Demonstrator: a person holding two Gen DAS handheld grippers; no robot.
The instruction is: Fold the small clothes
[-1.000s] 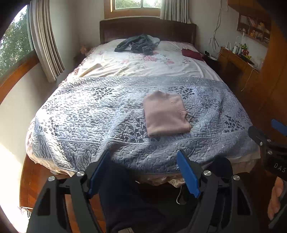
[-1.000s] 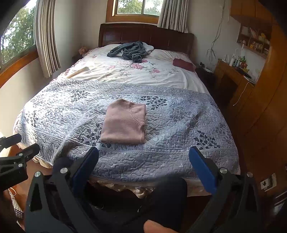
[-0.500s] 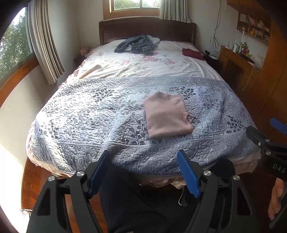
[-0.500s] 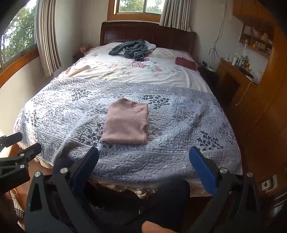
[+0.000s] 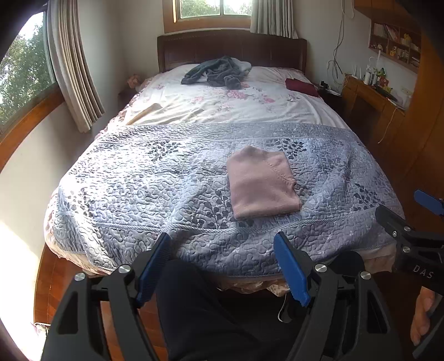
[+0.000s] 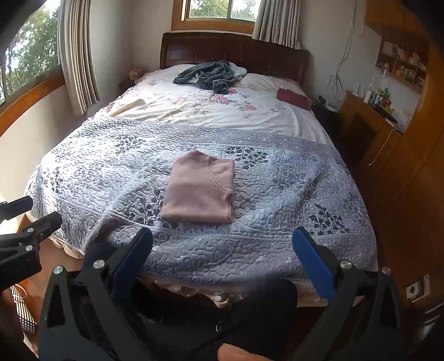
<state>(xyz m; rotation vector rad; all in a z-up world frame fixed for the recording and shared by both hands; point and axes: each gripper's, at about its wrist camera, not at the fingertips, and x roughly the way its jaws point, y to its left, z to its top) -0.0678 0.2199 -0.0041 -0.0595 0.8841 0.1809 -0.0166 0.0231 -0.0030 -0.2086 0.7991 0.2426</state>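
Bedroom: bed [image 5: 155, 177] with dark wooden headboard [image 5: 230, 47], window [image 5: 211, 7] above it, beige curtains [image 5: 72, 69], wooden desk [image 5: 371, 102] at right, wood floor [image 5: 47, 277], sun patch on left wall [image 5: 16, 250].

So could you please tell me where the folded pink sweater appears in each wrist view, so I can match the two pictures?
Left wrist view: the folded pink sweater lies right of centre on the grey quilt.
Right wrist view: the folded pink sweater lies just left of centre.
Shared landmark: the dark grey clothes heap by the headboard, beyond the sweater in both.
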